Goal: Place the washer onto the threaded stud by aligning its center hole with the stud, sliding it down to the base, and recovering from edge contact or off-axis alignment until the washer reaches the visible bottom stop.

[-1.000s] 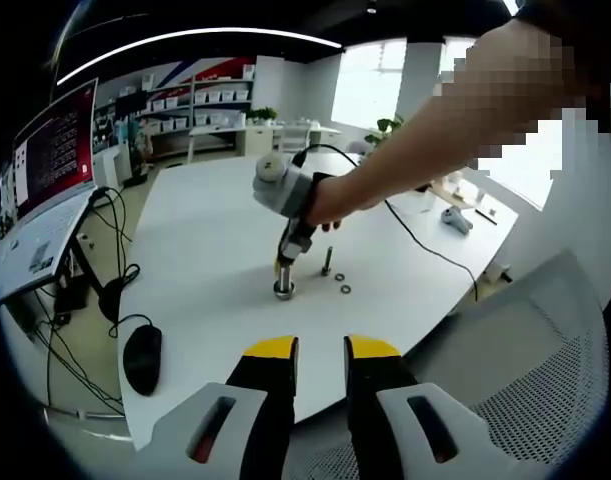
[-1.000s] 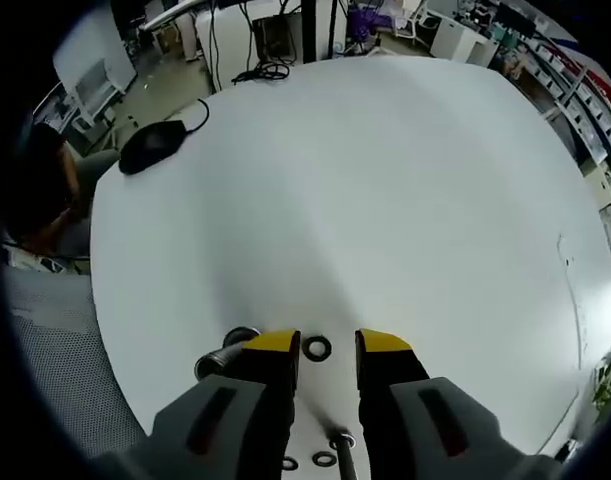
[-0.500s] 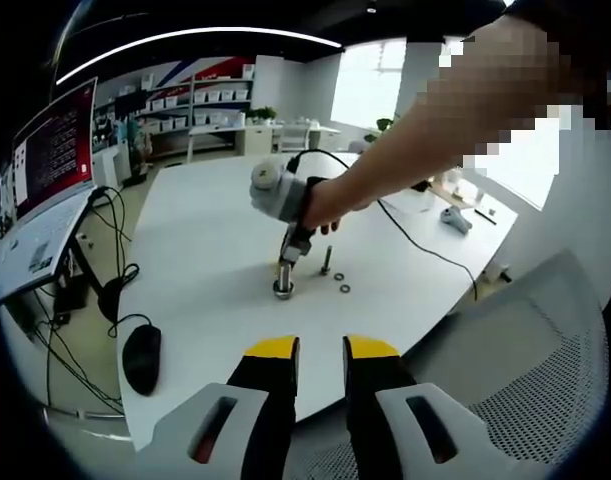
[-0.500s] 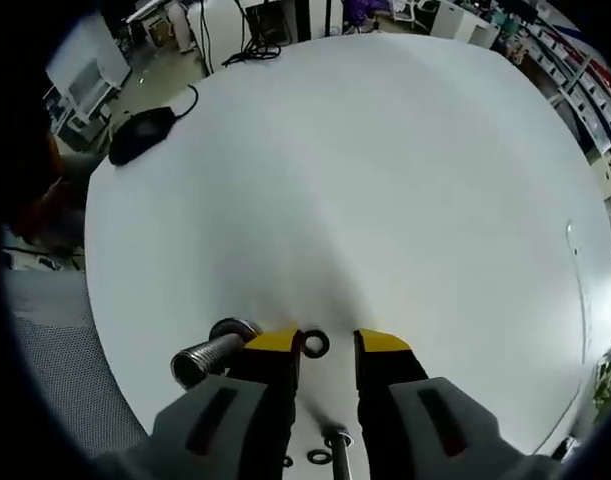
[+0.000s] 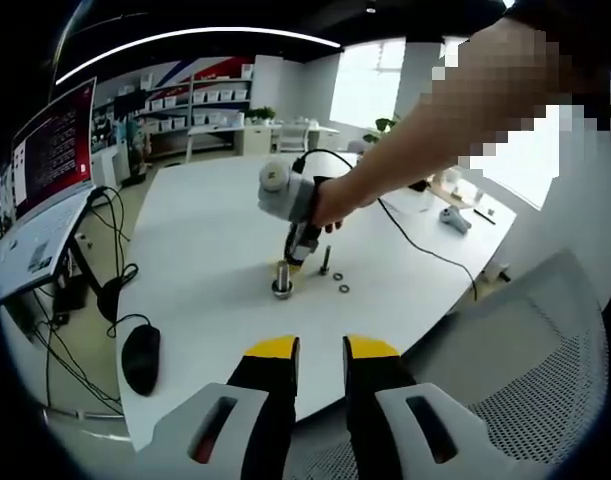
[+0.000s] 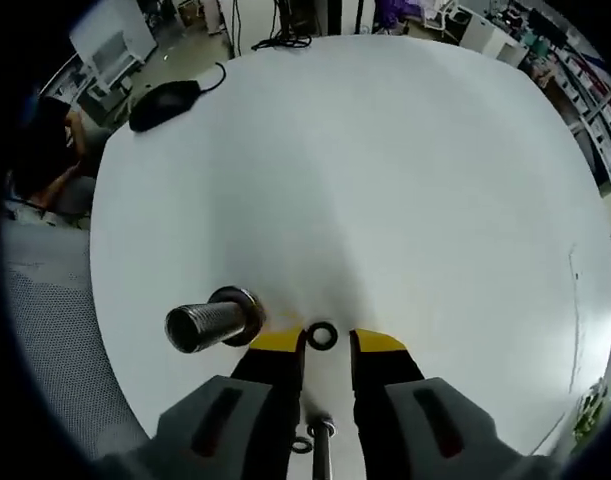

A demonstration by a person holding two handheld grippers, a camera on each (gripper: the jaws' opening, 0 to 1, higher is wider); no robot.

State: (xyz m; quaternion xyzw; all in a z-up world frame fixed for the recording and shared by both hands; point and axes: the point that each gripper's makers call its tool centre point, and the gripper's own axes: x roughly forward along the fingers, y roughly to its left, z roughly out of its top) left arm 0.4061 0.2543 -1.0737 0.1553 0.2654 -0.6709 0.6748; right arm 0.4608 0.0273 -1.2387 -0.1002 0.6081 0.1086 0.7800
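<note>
I am looking along my right gripper (image 6: 326,342) at the round white table (image 6: 405,180), and its yellow-tipped jaws are standing apart with nothing between the pads; a black washer (image 6: 322,335) is lying flat on the tabletop just beyond the tips, in line with the gap. Just left of the left jaw a large threaded stud (image 6: 207,320) is standing on its flanged base, its ribbed shaft leaning toward the lens in this fisheye view. Nearer to me, between the jaw bodies, a thinner bolt (image 6: 321,445) is standing upright, with a small washer (image 6: 301,445) lying beside it on its left. At the far left of the table a black computer mouse (image 6: 165,103) is resting with its cable running off the edge. From my left gripper (image 5: 320,348), which I am holding back over the near edge of the table with its jaws parted and empty, I am seeing the right gripper (image 5: 297,256) out at mid-table, pointing down beside the stud (image 5: 282,280), held in a person's hand (image 5: 335,200). The thin bolt (image 5: 325,262) is standing just right of it, and two small washers (image 5: 342,283) are lying to the right of that bolt. A monitor (image 5: 55,150) is sitting at the far left and a mesh chair back (image 5: 525,380) at the near right.
</note>
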